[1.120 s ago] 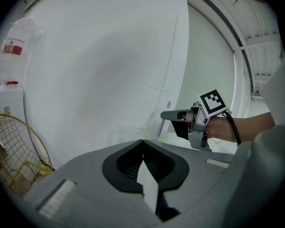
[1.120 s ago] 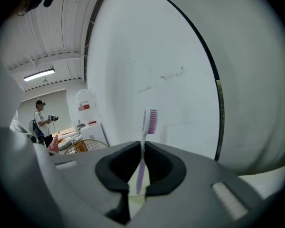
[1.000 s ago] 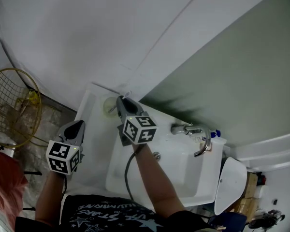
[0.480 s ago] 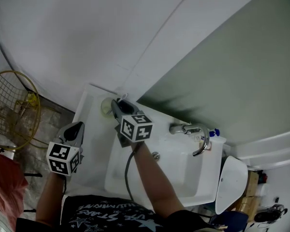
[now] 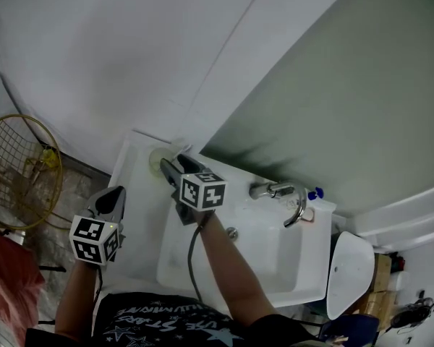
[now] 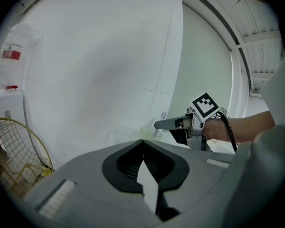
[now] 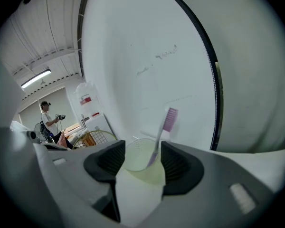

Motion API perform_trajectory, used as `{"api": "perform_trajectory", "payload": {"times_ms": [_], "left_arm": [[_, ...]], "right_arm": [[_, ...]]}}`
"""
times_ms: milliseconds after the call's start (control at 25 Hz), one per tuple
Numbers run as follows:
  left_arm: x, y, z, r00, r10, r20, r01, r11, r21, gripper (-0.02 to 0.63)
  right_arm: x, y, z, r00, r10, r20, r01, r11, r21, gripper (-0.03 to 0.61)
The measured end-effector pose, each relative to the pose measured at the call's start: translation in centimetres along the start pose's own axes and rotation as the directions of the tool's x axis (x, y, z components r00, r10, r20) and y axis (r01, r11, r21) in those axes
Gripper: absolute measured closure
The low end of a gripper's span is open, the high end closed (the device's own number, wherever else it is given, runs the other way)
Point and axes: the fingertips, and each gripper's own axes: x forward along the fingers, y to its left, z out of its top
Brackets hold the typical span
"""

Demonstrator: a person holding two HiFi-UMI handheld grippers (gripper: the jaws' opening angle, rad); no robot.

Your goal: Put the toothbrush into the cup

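Note:
A pale translucent cup (image 7: 145, 171) stands at the back left corner of the sink counter (image 5: 134, 215), near the wall. A toothbrush (image 7: 164, 129) with purple bristles stands in it, head up, leaning right. My right gripper (image 7: 140, 152) is just in front of the cup. Its jaws are opening, with the pads apart on either side of the cup and touching neither cup nor brush. In the head view the right gripper (image 5: 171, 165) points at the cup (image 5: 158, 160). My left gripper (image 5: 114, 194) hovers left of the counter with its tips together, holding nothing.
The white sink basin (image 5: 264, 255) has a chrome faucet (image 5: 288, 196) at its back, with a blue-capped bottle (image 5: 317, 194) beside it. A gold wire basket (image 5: 14, 172) stands on the floor at left. A white lid (image 5: 347, 273) lies right of the sink.
The right gripper's jaws have spread apart and let go of the toothbrush, which now stands in the cup. The left gripper has stayed where it was.

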Motion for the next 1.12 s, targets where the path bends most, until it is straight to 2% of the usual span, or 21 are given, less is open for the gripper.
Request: {"api": "perform_trajectory", "payload": {"times_ms": [200, 640, 840, 1120], "left_arm": [[-1.0, -0.6, -0.3, 1.000, 0.006, 0.004, -0.006, 1.000, 0.003, 0.604], [-5.1, -3.8, 0.3, 0.998, 0.027, 0.048, -0.029, 0.999, 0.029, 0.604], [-7.3, -6.9, 0.4, 0.998, 0.021, 0.065, -0.024, 0.998, 0.052, 0.604], [-9.6, -11.6, 0.2, 0.996, -0.002, 0.088, -0.005, 0.997, 0.079, 0.604]], "right_arm": [[-1.2, -0.2, -1.0, 1.000, -0.021, -0.015, 0.021, 1.000, 0.001, 0.333], [-7.9, 2.6, -1.1, 0.998, -0.010, 0.070, 0.013, 0.999, -0.052, 0.335], [-12.6, 3.8, -1.7, 0.994, -0.017, 0.107, 0.025, 0.997, -0.077, 0.433], [-18.8, 4.5, -3.0, 0.987, -0.035, 0.156, 0.048, 0.996, -0.080, 0.524]]}}
